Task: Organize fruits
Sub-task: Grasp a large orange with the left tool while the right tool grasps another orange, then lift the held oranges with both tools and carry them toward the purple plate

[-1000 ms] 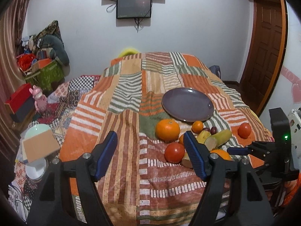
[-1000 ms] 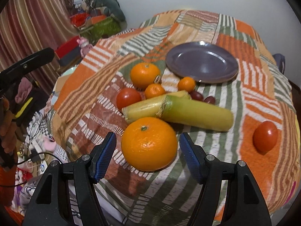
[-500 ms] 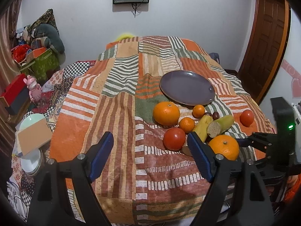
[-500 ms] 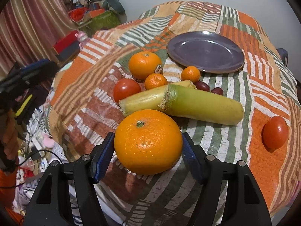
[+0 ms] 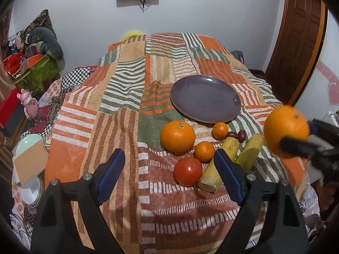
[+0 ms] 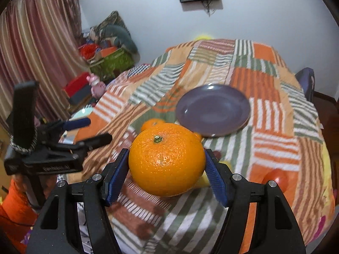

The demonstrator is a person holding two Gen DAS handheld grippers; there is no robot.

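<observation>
Orange (image 6: 167, 162): clamped between the pads of the right tongs (image 6: 167, 176), lifted clear of the bed (image 6: 275, 148). Carry it level over the plate (image 6: 212, 110), lower until it rests, then release. Left tongs (image 5: 169, 176): spread wide, holding nothing, hovering near the tomato (image 5: 188, 171).
</observation>
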